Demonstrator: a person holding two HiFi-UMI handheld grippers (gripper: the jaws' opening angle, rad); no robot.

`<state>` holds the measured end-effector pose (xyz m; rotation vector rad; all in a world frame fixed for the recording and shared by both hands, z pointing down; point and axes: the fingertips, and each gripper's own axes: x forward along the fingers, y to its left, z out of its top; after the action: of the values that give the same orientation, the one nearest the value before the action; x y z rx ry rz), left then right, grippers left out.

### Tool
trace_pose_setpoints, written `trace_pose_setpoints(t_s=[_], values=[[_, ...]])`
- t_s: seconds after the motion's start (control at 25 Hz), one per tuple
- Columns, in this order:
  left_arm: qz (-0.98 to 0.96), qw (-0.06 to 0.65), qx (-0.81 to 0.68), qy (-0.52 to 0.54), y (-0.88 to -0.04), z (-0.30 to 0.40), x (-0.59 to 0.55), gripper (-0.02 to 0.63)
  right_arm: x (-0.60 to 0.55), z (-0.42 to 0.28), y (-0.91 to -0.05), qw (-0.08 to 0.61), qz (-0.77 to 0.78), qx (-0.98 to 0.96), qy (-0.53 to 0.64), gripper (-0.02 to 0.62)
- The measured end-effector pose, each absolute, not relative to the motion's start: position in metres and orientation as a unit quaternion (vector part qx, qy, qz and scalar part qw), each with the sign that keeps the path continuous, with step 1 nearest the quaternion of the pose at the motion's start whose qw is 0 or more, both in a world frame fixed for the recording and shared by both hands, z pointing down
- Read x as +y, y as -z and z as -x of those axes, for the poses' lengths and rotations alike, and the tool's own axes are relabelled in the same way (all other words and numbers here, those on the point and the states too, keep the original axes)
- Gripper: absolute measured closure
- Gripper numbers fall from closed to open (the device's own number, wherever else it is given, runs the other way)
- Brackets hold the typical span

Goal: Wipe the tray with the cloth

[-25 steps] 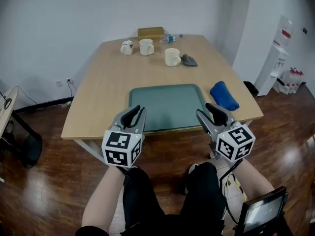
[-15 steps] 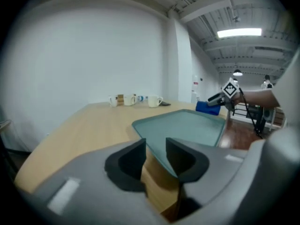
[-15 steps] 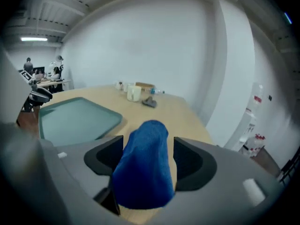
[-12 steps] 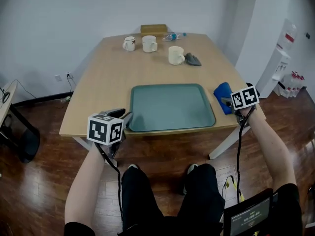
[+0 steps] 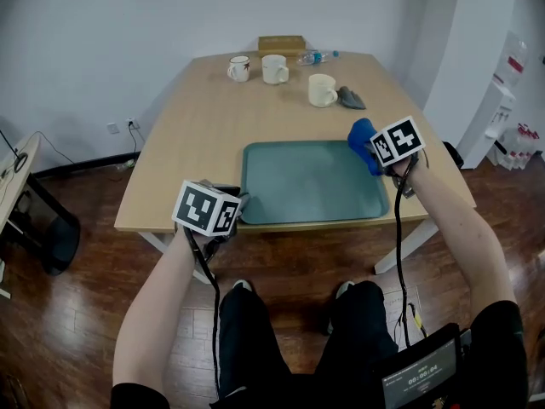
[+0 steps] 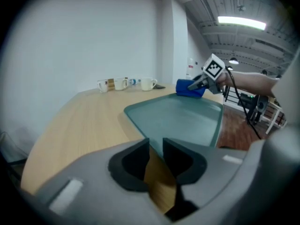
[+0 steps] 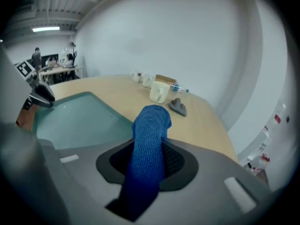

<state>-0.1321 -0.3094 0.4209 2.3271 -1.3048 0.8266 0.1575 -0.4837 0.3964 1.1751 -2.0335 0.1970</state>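
The teal tray (image 5: 315,181) lies on the wooden table (image 5: 196,143) near its front edge. My right gripper (image 5: 368,147) is shut on the blue cloth (image 5: 361,135) and holds it over the tray's far right corner. In the right gripper view the cloth (image 7: 151,130) stands up between the jaws, which have just been closing. My left gripper (image 5: 238,203) is at the tray's near left corner. Its jaws have just been closing too, and a narrow gap with bare table wood shows between them in the left gripper view (image 6: 155,149).
Three mugs (image 5: 238,67) (image 5: 274,69) (image 5: 322,90) stand at the table's far end. Near them are a small grey thing (image 5: 351,99), a plastic bottle (image 5: 317,56) and a wooden box (image 5: 282,44). A white stand (image 5: 511,83) is off to the right.
The right gripper swung out to the blue cloth beside the tray, shut on it and carried it up over the tray's far right corner. The left gripper sank to the tray's near left corner.
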Motion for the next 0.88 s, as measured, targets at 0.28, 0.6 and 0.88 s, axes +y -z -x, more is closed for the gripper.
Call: trace_pose_setpoints(t_s=[0.28, 0.6, 0.88], values=[[-0.824, 0.172, -0.455, -0.292, -0.419, 0.127, -0.311, 0.515, -0.478, -0.055, -0.414, 0.411, -0.408, -0.813, -0.065, 0.477], [-0.823, 0.169, -0.458, -0.291, -0.42, 0.128, -0.311, 0.515, -0.44, 0.097, -0.412, 0.408, -0.317, -0.856, -0.033, 0.476], [-0.823, 0.163, -0.458, -0.294, -0.421, 0.129, -0.311, 0.515, -0.446, 0.089, -0.412, 0.404, -0.324, -0.854, -0.049, 0.476]])
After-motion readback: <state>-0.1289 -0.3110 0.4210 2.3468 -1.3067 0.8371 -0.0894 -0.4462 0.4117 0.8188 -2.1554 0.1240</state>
